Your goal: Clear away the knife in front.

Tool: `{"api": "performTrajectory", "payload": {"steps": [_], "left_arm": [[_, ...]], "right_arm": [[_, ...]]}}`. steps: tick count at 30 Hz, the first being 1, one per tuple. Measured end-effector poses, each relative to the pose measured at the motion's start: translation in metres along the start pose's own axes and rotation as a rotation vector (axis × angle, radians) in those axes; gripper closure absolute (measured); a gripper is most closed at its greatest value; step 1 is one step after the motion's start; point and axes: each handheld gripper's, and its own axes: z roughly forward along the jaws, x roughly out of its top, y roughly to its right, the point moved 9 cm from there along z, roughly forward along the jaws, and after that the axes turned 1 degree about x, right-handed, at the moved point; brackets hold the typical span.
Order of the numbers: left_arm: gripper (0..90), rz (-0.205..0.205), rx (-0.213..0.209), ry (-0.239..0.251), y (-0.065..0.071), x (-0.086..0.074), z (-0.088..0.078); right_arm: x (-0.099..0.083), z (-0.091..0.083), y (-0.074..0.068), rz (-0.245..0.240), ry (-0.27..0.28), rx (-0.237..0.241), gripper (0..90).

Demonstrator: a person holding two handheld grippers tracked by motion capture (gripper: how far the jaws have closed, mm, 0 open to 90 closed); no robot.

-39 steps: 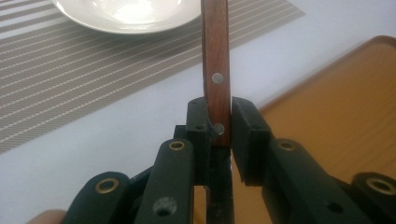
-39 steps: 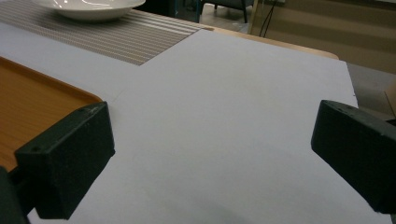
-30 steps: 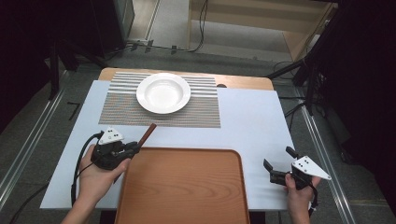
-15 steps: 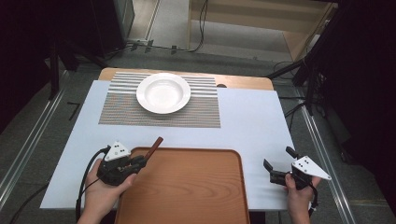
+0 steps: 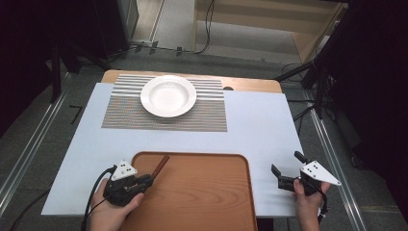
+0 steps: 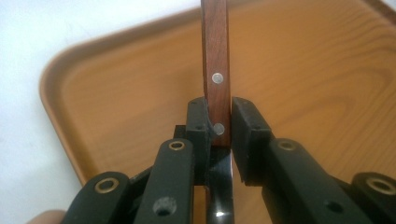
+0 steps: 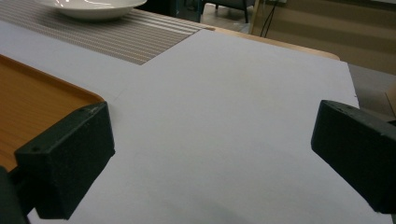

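A knife with a brown wooden handle (image 5: 160, 165) (image 6: 215, 60) points out over the near left part of a wooden tray (image 5: 202, 197) (image 6: 303, 70). My left gripper (image 5: 144, 182) (image 6: 219, 112) is shut on the handle's lower end, where the dark blade starts. The blade runs back between the jaws. At the table's near right, my right gripper (image 5: 286, 163) (image 7: 210, 140) is open above the white table cover, with nothing between its jaws.
A white deep plate (image 5: 168, 95) (image 7: 88, 7) stands on a striped placemat (image 5: 120, 115) (image 7: 126, 32) at the far middle. The tray's right corner (image 7: 28, 93) lies left of my right gripper. Table edges run close to both hands.
My left gripper has carried the knife toward the near edge and a little right, from beside the placemat to the tray's near left corner. The right gripper has stayed put.
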Motion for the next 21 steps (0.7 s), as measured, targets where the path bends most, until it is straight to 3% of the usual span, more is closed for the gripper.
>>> {"api": "performTrajectory", "payload": {"steps": [12,17,19,21], "left_arm": [[76.3,-0.023,0.044,-0.07,-0.002,-0.015,0.014],[76.0,-0.006,0.08,-0.079,-0.002,-0.014,0.017],[69.8,-0.015,0.091,-0.07,-0.003,-0.012,0.018],[62.4,0.004,0.105,-0.048,-0.004,-0.008,0.017]], "right_arm": [[0.0,0.0,0.0,-0.006,0.0,0.004,0.0],[0.0,0.0,0.0,-0.005,0.002,0.007,0.0],[0.0,0.0,0.0,-0.005,0.002,0.007,0.0],[0.0,0.0,0.0,-0.005,0.003,0.007,0.0]]}}
